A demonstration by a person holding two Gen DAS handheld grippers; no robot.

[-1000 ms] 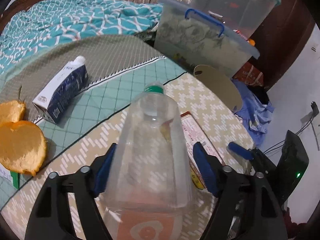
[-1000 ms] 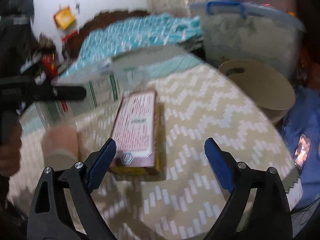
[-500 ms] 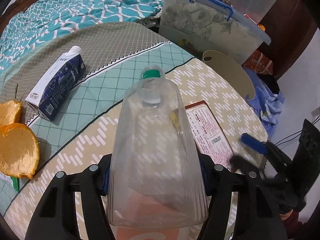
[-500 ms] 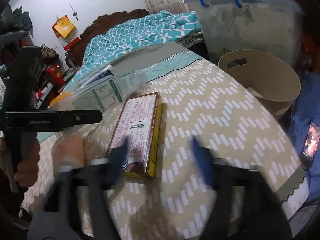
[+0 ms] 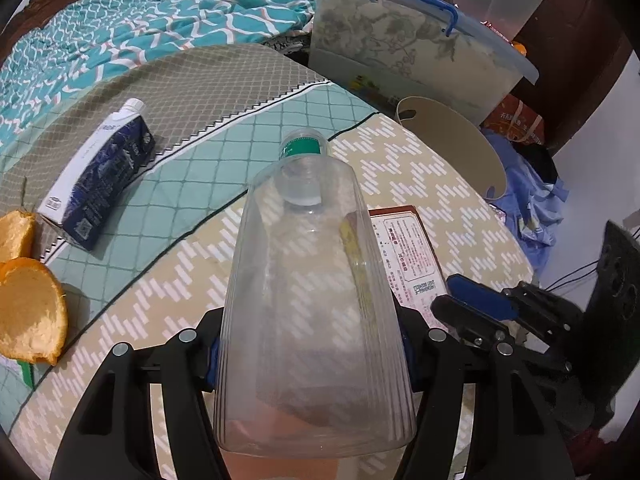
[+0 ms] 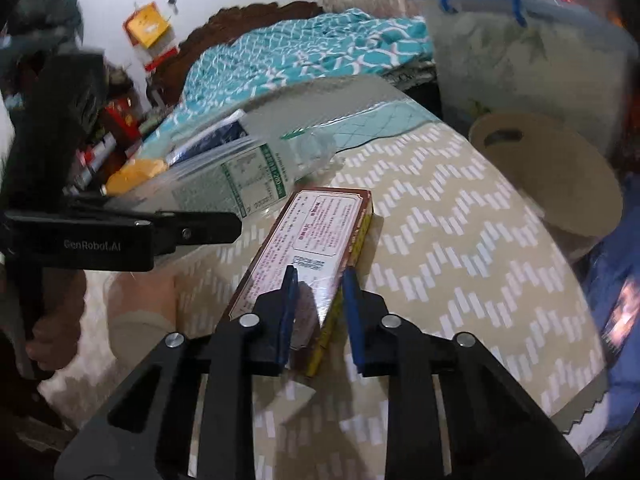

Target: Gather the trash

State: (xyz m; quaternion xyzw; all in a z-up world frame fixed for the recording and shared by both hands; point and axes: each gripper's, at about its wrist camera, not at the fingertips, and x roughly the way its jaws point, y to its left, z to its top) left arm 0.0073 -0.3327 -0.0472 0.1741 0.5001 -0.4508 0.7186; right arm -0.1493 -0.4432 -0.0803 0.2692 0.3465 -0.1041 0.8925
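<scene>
My left gripper [image 5: 310, 344] is shut on a clear empty plastic bottle [image 5: 312, 280] with a green neck band, holding it above the table; the bottle also shows in the right wrist view [image 6: 240, 176]. A flat red-and-yellow box [image 6: 308, 248] lies on the zigzag cloth, also visible in the left wrist view [image 5: 404, 252]. My right gripper [image 6: 320, 280] is nearly closed around the near right corner of the box, its blue pads on either side of the corner. It shows in the left wrist view [image 5: 476, 308].
A beige bin [image 5: 452, 148] stands off the table's far right edge, also in the right wrist view [image 6: 548, 176]. A dark blue milk carton [image 5: 100, 172] and orange peel [image 5: 28, 312] lie at left. Plastic storage tubs [image 5: 400, 48] stand behind.
My right gripper has moved forward to the box and narrowed from wide open around its corner. My left gripper closed on the bottle and lifted it slightly.
</scene>
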